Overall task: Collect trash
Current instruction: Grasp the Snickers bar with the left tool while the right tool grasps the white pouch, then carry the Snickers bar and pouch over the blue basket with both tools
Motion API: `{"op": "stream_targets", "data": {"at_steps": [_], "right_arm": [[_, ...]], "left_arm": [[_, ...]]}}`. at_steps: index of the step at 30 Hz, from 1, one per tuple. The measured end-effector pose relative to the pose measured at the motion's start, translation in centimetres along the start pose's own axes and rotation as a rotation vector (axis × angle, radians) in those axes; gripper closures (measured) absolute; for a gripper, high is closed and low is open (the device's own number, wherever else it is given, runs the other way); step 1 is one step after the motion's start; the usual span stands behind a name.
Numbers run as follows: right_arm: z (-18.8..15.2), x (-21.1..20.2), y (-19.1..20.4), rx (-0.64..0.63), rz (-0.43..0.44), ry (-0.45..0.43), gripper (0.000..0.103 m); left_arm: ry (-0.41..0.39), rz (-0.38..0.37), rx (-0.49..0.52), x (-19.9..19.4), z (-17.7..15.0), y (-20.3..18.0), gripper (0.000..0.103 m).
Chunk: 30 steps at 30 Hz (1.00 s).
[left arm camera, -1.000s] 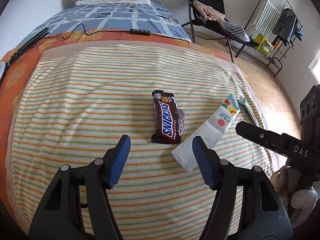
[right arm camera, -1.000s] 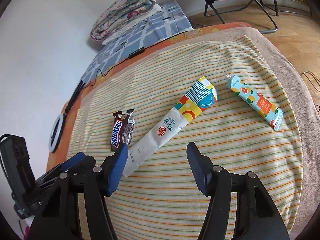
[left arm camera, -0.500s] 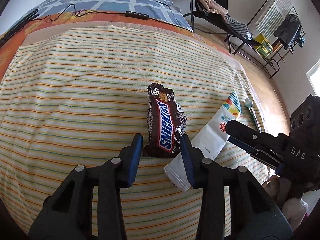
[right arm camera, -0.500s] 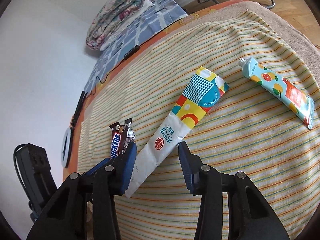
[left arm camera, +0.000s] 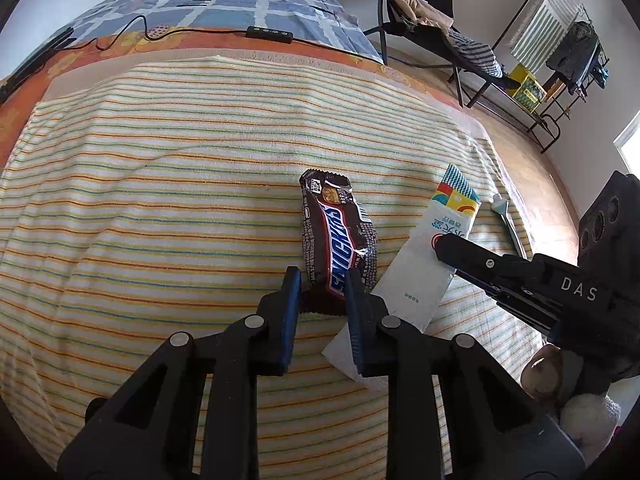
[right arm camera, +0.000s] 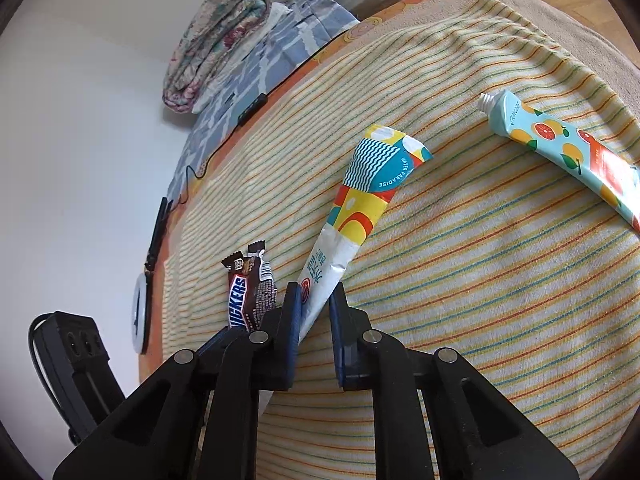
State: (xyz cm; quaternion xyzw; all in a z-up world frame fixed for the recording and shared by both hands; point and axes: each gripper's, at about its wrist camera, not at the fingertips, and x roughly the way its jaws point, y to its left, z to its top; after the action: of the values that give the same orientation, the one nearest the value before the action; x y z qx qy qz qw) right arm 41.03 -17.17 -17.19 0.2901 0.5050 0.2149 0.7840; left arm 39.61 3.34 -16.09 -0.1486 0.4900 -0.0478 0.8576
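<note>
Left tongs (left arm camera: pixel 320 292) just closed, near end of Snickers wrapper (left arm camera: pixel 340 240) pinched between pads; wrapper lay flat on striped towel (left arm camera: pixel 160 200). Right tongs (right arm camera: pixel 316 304) likewise just closed, white end of long pouch (right arm camera: pixel 360 208) pinched, pouch beside wrapper. Fruit-print tube (right arm camera: pixel 560 144) left untouched further right. Both grasps judged set; lift-off judged next.

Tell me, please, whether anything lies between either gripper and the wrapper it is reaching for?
Nothing visible does. The left gripper has its fingers on the near end of the Snickers wrapper, and the right gripper has just closed its fingers on the white end of the colourful wrapper.
</note>
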Motion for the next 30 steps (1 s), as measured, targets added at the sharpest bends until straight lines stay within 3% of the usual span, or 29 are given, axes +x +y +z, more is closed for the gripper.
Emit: {"op": "stream_targets", "data": {"at_steps": [4,17,30], "right_arm": [[0.0,-0.2,0.9,-0.040,-0.017,-0.016,0.096],[-0.5,-3.8,3.1,-0.184,-0.086,-0.073,0.099],[-4.9,-8.2,7.9,-0.371,-0.142,-0.111,0.099]], "left_arm": [[-0.012,0.000,-0.011,-0.6,-0.2,0.1,0.092],[-0.060,0.019,-0.016,-4.0,-1.6,0.7,0.093],[-0.130,0.064,0.048,-11.1,-6.1,-0.5,0.093]]}}
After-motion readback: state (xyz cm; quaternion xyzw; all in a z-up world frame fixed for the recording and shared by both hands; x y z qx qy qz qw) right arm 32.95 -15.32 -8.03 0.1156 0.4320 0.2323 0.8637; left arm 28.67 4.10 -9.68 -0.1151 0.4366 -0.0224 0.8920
